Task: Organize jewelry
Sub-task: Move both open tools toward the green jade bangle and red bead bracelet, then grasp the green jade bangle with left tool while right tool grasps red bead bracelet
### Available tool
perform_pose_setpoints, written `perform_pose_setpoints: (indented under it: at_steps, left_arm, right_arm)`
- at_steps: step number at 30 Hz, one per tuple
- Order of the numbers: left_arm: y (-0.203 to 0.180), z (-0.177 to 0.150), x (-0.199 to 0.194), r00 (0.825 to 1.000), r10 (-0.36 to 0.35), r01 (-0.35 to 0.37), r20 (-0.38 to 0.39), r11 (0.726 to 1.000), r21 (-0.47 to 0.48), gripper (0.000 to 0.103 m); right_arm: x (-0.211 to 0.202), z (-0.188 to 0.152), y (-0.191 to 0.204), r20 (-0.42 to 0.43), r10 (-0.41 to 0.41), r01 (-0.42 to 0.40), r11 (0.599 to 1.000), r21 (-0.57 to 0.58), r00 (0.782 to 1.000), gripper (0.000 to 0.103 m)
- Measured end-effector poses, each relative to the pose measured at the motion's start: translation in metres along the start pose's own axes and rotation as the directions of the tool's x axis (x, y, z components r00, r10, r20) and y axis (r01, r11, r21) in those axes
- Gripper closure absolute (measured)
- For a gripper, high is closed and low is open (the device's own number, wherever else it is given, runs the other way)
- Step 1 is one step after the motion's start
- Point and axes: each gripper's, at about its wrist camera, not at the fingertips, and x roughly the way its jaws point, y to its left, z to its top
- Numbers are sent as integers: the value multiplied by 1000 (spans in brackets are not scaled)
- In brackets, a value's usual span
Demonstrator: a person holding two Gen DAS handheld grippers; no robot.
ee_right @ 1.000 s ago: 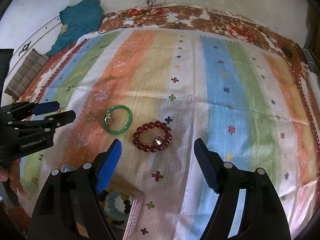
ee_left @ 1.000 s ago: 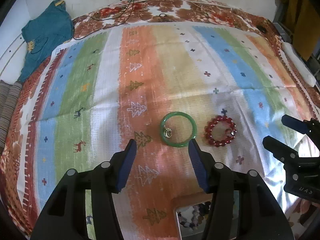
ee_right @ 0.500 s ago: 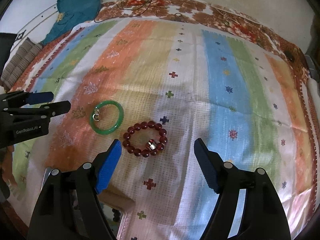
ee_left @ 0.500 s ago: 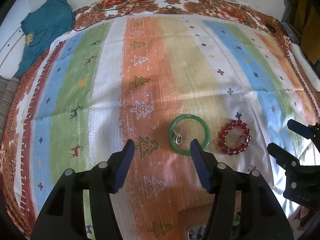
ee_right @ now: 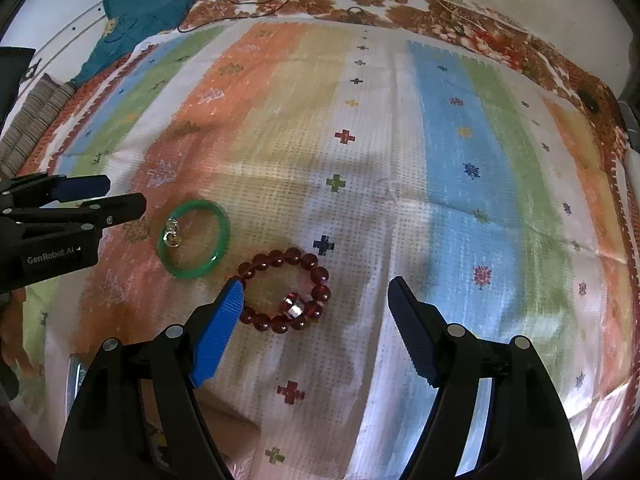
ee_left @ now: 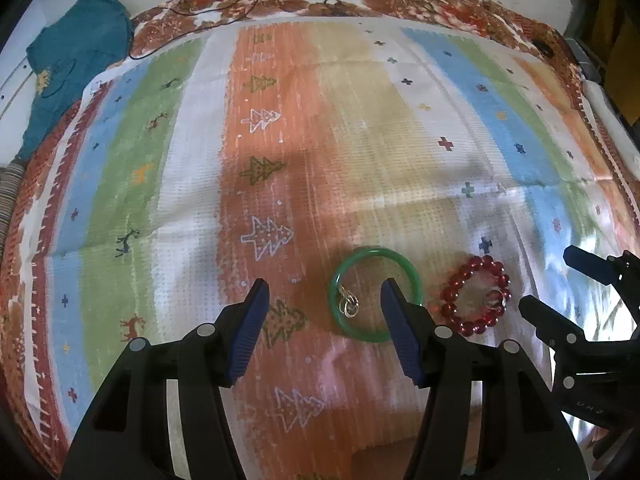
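Note:
A green bangle [ee_left: 404, 268] with a small silver ring [ee_left: 349, 306] inside it lies on the striped cloth. My left gripper [ee_left: 324, 312] is open and empty; its right finger overlaps the bangle's right side in view. A red bead bracelet [ee_right: 316, 272] with a silver charm [ee_right: 292, 307] lies right of the bangle [ee_right: 196, 272]. My right gripper [ee_right: 314, 308] is open and empty, its left fingertip beside the bracelet's left edge. The bracelet also shows in the left wrist view [ee_left: 460, 316], as does the right gripper [ee_left: 552, 284].
The striped cloth [ee_left: 280, 120] covers a bed. A teal garment [ee_left: 72, 52] lies at the far left corner, a black cable [ee_left: 224, 12] at the far edge. A metal tray edge [ee_right: 76, 376] shows at my lower left in the right wrist view.
Both grippers have moved forward toward the jewelry. The bangle and the bracelet now sit closer to the fingertips. The tray with beads has slipped out of the left wrist view.

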Motion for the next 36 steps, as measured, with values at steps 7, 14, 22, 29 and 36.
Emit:
perform_pose_setpoints:
  at_steps: [7, 14, 22, 29, 36]
  left_arm:
    - [-2, 2, 15, 999, -2, 3, -36, 1000, 25, 45]
    - [-5, 7, 27, 999, 1, 0, -49, 999, 33, 45]
    - [-12, 10, 44, 997, 9, -4, -76, 998, 61, 45]
    - [-14, 11, 55, 995, 17, -9, -99, 996, 89, 45]
    - [-12, 12, 66, 993, 27, -15, -119, 995, 97, 54]
  right_arm:
    - [10, 7, 0, -17, -6, 5, 1000, -21, 1000, 28]
    - [29, 11, -6, -61, 10, -9, 1000, 5, 998, 28]
    - [46, 12, -12, -97, 4, -4, 1000, 5, 995, 28]
    - [58, 15, -11, -122, 10, -11, 1000, -8, 992, 28]
    - [65, 16, -9, -124, -3, 0, 1000, -26, 992, 32]
